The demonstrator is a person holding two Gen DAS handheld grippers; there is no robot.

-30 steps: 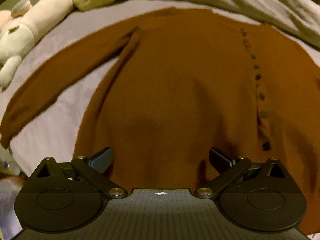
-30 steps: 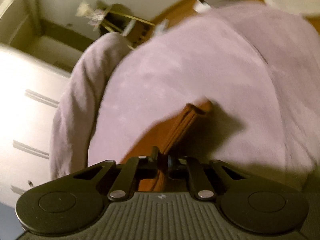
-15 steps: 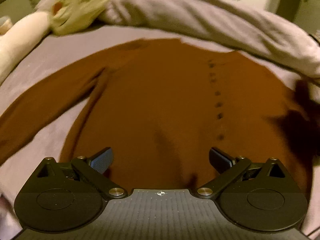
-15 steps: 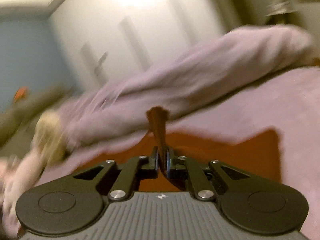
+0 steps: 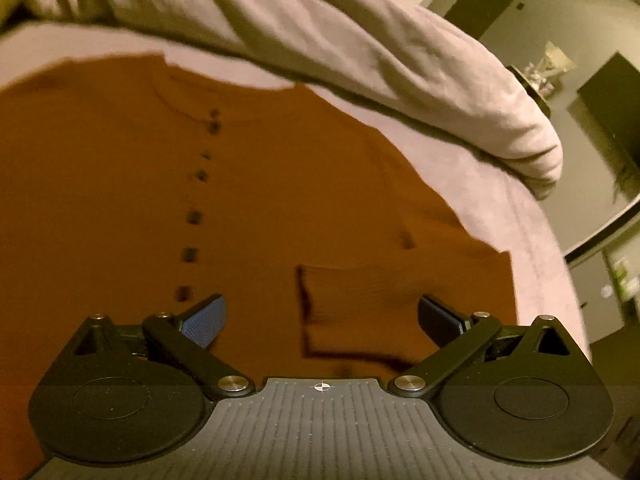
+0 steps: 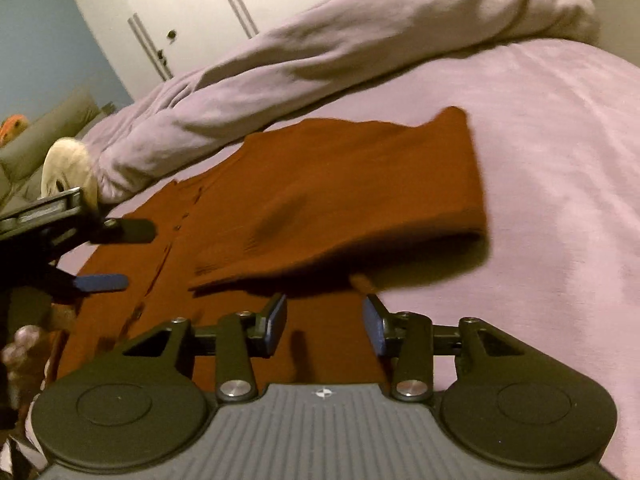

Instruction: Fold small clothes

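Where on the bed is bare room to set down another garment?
Bare lilac sheet lies between the rust-brown buttoned cardigan's folded sleeve, the rolled lilac duvet and the bed's edge. The cardigan's other side is crowded: open left gripper, cream plush toy.

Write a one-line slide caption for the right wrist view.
Right hand-held gripper, jaws just opened and empty, above the brown cardigan, its sleeve folded across the body.

Matt brown knit cardigan [image 5: 280,208] on soft lilac bedsheet [image 6: 552,152]
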